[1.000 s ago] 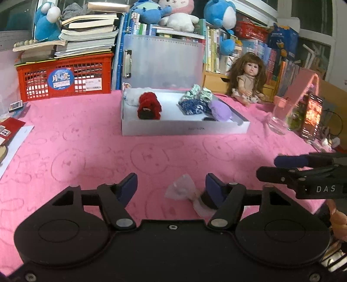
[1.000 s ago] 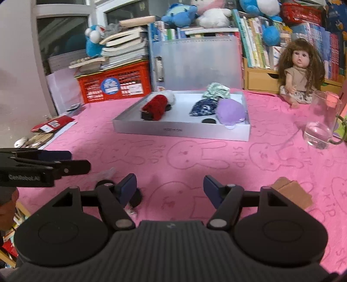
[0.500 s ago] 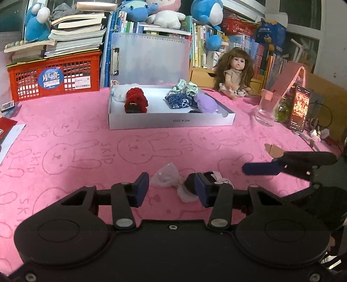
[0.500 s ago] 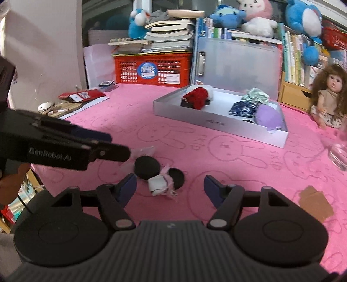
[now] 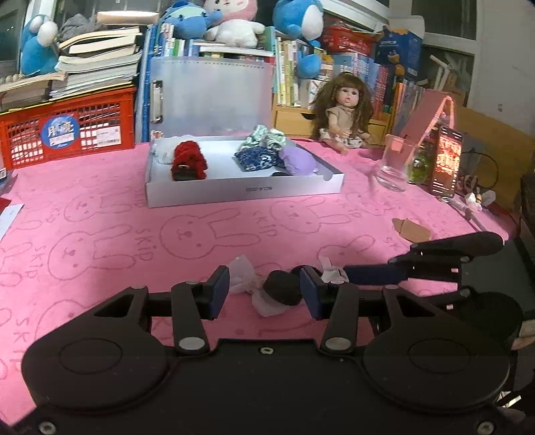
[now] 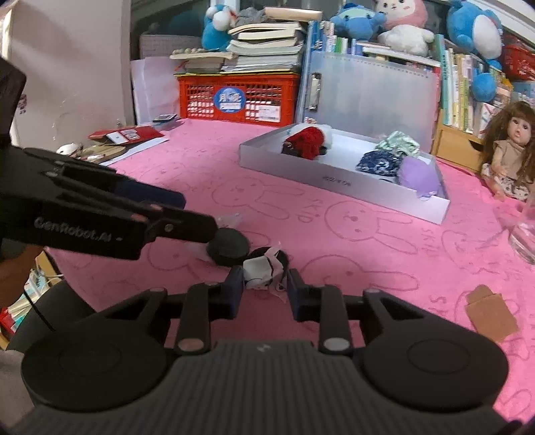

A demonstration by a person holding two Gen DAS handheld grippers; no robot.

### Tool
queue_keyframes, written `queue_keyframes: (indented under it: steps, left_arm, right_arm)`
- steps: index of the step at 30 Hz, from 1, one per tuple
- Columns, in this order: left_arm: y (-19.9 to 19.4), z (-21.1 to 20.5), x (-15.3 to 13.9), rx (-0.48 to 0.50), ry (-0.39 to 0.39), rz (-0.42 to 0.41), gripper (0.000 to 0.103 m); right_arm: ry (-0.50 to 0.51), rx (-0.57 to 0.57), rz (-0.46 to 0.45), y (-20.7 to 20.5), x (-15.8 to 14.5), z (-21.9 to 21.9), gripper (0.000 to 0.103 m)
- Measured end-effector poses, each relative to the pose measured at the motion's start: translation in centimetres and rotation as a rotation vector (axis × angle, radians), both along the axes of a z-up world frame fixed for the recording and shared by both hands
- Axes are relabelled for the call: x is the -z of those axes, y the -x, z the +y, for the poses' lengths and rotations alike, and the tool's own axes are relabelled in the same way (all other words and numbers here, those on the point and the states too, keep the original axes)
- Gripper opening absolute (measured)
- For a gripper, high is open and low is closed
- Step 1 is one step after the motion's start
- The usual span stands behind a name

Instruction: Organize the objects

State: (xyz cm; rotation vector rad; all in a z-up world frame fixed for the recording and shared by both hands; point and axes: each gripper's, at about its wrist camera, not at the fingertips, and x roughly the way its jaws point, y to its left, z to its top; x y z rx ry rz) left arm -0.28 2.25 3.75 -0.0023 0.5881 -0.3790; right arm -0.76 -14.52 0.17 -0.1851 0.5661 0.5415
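Place: a home, most likely a child's room or study corner.
Table cover: pink cloth (image 5: 267, 217) printed with rabbits and the word "SKIP".
Toys: blue and pink plush animals (image 5: 234, 20) on top of the shelves; a long-haired doll (image 5: 346, 110) sitting at the table's far edge.
Reading matter: upright rows of books (image 6: 461, 100) and a loose stack on a red plastic crate (image 5: 67, 130).
Household bits: a drinking glass (image 5: 394, 167) and a lit phone (image 5: 446, 165) propped upright.
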Motion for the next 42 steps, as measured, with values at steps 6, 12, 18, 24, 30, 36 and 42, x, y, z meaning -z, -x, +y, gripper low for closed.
queue_keyframes:
  steps: [6,12,18,24,30,36,42]
  left_arm:
    - [0.1,-1.5,0.3,0.040,-0.030,-0.032,0.045]
    - [0.0,-2.9,1.1,0.060,-0.064,-0.051,0.045]
    - [-0.4,-3.3,2.1,0.059,-0.082,-0.044,0.045]
    - [-0.5,-3.6,2.2,0.070,-0.095,-0.058,0.045]
    - [-0.4,-4.1,2.3,0.072,-0.135,-0.073,0.035]
    - [-0.4,-4.6,2.6,0.083,-0.172,-0.092,0.035]
    - [0.1,-4.2,1.9,0.059,-0.126,-0.110,0.029]
  right_arm:
    - [-0.018,0.103,-0.001,-0.8,-0.3,-2.0,0.034]
    - [-0.049,0.179,0.002,-1.3,-0.5,-3.9,0.035]
    - [-0.058,0.201,0.014,-1.7,-0.2,-4.7,0.039]
    - [-0.059,0.200,0.019,-1.7,0.0,-4.6,0.040]
    - [-0.062,0.204,0.021,-1.7,0.0,-4.6,0.040]
    - [-0.062,0.206,0.023,-1.7,0.1,-4.7,0.040]
    - [-0.062,0.213,0.018,-1.7,0.1,-4.9,0.040]
